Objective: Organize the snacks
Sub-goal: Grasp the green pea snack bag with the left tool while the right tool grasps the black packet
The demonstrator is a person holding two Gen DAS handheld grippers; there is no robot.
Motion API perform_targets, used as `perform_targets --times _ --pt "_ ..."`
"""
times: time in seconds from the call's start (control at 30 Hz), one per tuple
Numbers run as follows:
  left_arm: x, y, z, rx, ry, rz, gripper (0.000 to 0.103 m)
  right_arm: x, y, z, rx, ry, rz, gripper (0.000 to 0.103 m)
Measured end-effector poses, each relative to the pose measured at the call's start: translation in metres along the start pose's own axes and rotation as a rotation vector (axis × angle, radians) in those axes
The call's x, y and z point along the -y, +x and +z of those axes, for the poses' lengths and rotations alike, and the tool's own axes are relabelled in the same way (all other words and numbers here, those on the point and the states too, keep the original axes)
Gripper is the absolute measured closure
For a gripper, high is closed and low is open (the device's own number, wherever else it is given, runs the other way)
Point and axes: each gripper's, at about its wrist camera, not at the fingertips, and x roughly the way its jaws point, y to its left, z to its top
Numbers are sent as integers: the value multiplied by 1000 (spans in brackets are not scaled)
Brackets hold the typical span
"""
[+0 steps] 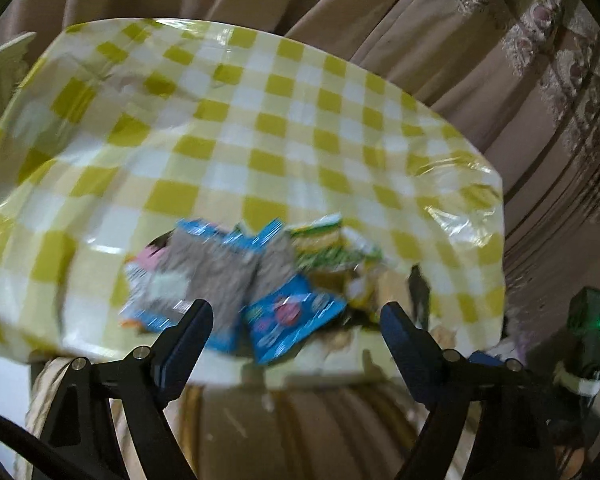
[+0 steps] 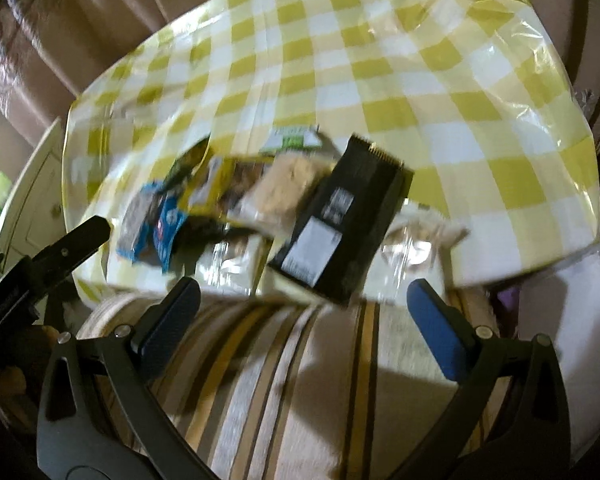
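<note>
A loose pile of snack packets lies near the front edge of a table with a yellow-and-white checked cloth [image 1: 260, 128]. In the left wrist view I see blue packets [image 1: 292, 316], grey ones [image 1: 216, 268] and a green-yellow one [image 1: 324, 244]. My left gripper [image 1: 296, 320] is open and empty, just before the pile. In the right wrist view a black packet [image 2: 340, 220] lies nearest, with a beige packet [image 2: 284, 188], a yellow one [image 2: 208, 188] and blue ones [image 2: 164, 228] beside it. My right gripper [image 2: 304, 308] is open and empty at the table's front edge. Both views are blurred.
A striped cushioned seat [image 2: 280, 380] sits below the table's front edge. Beige curtains [image 1: 420, 20] hang behind the table. A white cabinet [image 2: 32, 200] stands to the left. The other gripper [image 2: 60, 252] shows at the left of the right wrist view.
</note>
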Motion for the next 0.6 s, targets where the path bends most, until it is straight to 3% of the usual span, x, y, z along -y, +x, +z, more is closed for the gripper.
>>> perform_targets --times 0.23,0.43,0.6 --pt "9 38 23 -42 -52 -22 17 17 16 24 12 62 1 0" --pt "9 67 30 -82 -49 19 27 26 32 41 14 77 -15 0" --pt "11 79 26 -111 -19 31 41 31 48 46 -18 85 -25 0"
